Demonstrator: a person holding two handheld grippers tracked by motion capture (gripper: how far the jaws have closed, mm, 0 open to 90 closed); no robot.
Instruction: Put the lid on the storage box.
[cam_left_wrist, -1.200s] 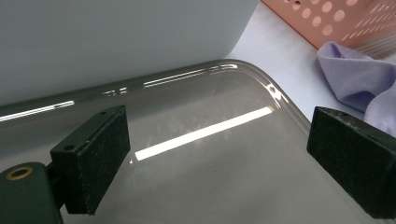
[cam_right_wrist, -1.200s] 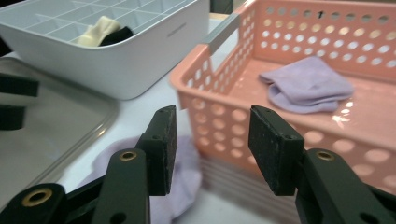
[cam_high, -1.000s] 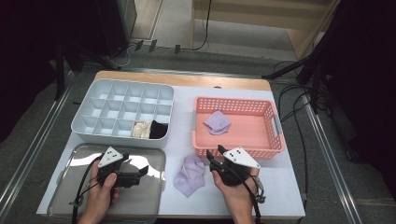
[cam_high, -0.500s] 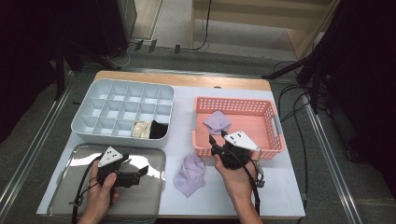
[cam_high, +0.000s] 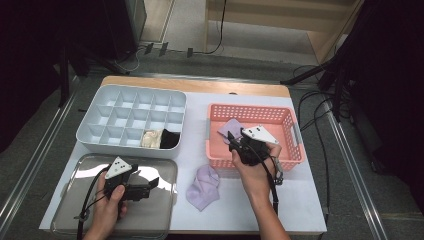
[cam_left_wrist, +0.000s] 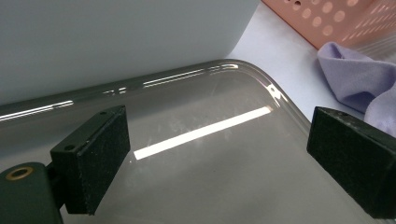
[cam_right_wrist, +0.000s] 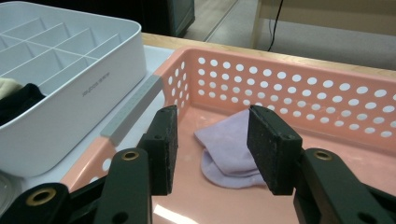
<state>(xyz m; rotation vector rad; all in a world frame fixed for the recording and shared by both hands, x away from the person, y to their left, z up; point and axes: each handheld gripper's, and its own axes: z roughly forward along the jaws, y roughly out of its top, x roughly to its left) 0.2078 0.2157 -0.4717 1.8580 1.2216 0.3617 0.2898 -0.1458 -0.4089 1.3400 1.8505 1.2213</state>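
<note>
Hovering my right claw (cam_right_wrist: 212, 149), jaws spread w/ nothing pinched, over pink basket (cam_high: 287, 150) rim facing lilac sock (cam_right_wrist: 231, 151) inside. Left claw (cam_left_wrist: 224, 158) spread, empty, over metal tray (cam_high: 165, 167); 2nd sock (cam_high: 204, 187) on surface betw. them.

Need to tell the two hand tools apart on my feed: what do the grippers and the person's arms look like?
Both match: the left gripper and the right gripper have black bodies, each topped by a grey three-cornered plate with dark dots, and a black cable trails from each. Their jaws are flat black rectangular pads on black arms with brass-coloured rivets. The forearms are bare; no sleeves or gloves show.
</note>
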